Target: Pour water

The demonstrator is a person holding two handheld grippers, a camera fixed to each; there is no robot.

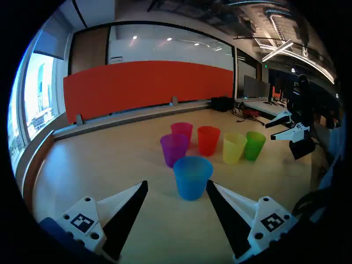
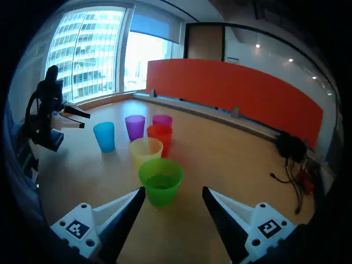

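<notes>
left gripper (image 1: 176,182) spread before the blue cup (image 1: 192,176), right gripper (image 2: 173,188) spread before the green cup (image 2: 161,180); likely the reaching step, next closing gently on a cup.

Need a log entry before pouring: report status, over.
Left tongs open, facing blue cup. Right tongs open, facing green cup. Nothing held, nothing blocking.
</notes>
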